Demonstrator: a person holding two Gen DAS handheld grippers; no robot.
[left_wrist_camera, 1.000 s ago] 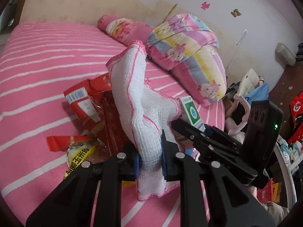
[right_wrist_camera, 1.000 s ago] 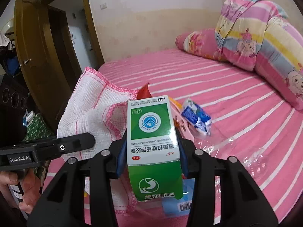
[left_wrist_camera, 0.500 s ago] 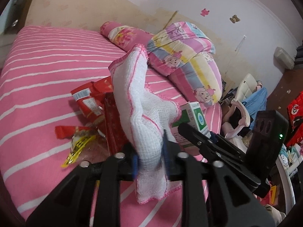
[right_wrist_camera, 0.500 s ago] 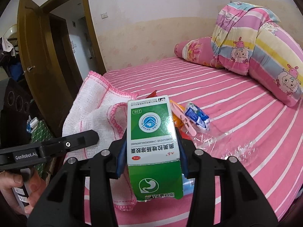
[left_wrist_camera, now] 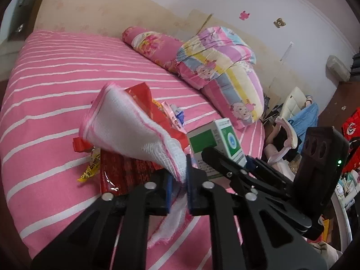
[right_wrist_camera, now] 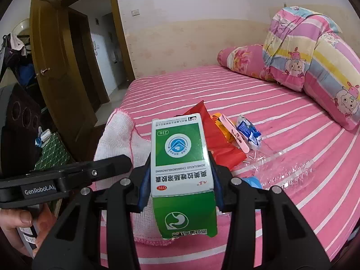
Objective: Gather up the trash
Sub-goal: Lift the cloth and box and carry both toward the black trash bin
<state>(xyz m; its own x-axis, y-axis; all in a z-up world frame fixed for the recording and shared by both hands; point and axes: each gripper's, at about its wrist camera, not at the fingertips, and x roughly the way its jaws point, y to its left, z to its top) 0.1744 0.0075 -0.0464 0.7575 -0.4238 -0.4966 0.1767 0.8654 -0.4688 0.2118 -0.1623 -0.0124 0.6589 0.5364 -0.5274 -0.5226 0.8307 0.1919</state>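
Trash lies in a loose heap on the pink striped bed (left_wrist_camera: 56,85), and both tools already carry a piece each, lifted clear of the sheet, presumably so they can be taken away together. The left gripper (left_wrist_camera: 180,186) has its jaws closing on a white cloth with pink edging (left_wrist_camera: 126,130); the blue pads pinch a fold of it, one end hanging below the fingers and the rest standing up in a stiff flap, which suggests a grip near the cloth's middle rather than at a corner. The right gripper (right_wrist_camera: 180,186) is pressed against the two long sides of a green and white medicine box (right_wrist_camera: 180,157), holding it upright with the printed face toward the camera, a firm hold since the flat sides give the pads plenty to bear on. Left behind on the bed are a red wrapper (right_wrist_camera: 216,139), a yellow packet (left_wrist_camera: 90,168), a small blue and white sachet (right_wrist_camera: 248,131), a pink clip-like thing (right_wrist_camera: 234,135) and some crumpled clear plastic (right_wrist_camera: 283,168), all close together near the bed's edge. No bin or bag shows in either view, so where the held pieces will go cannot be told. A hand (right_wrist_camera: 24,227) grips the left tool's handle at the lower corner of the right view.
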